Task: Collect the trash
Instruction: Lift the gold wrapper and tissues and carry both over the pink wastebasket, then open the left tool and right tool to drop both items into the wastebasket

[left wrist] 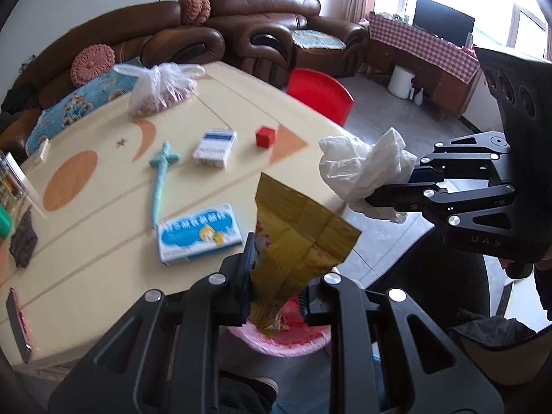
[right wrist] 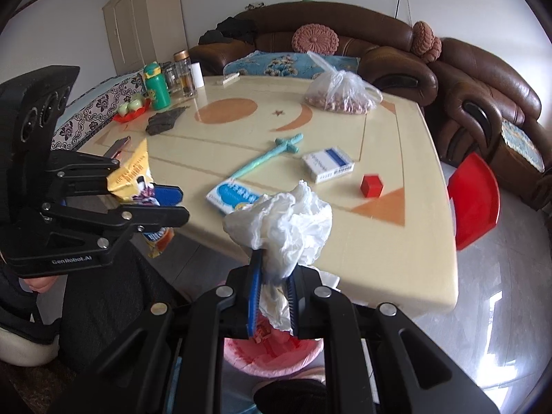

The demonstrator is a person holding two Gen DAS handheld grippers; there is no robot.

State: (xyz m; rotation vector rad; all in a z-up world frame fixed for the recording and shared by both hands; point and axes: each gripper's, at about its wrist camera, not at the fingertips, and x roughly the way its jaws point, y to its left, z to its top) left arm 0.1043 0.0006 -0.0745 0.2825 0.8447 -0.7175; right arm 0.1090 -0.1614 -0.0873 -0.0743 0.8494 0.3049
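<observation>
My left gripper (left wrist: 276, 286) is shut on a yellow snack wrapper (left wrist: 300, 238), held off the table's near edge above a pink bin (left wrist: 286, 343). The wrapper also shows in the right wrist view (right wrist: 132, 176), in the left gripper (right wrist: 172, 203). My right gripper (right wrist: 272, 296) is shut on a crumpled white tissue (right wrist: 286, 224), also above the pink bin (right wrist: 272, 355). In the left wrist view the tissue (left wrist: 362, 169) sticks out of the right gripper (left wrist: 376, 196) beyond the table's corner.
On the cream table (right wrist: 396, 241) lie a blue-white box (left wrist: 196, 234), a white-blue pack (left wrist: 215, 146), a red cube (left wrist: 266, 137), a teal toy sword (left wrist: 162, 179), a bag of nuts (left wrist: 162, 91), a phone (left wrist: 17, 321) and bottles (right wrist: 157, 84). A red stool (right wrist: 474, 203) and brown sofas stand beyond.
</observation>
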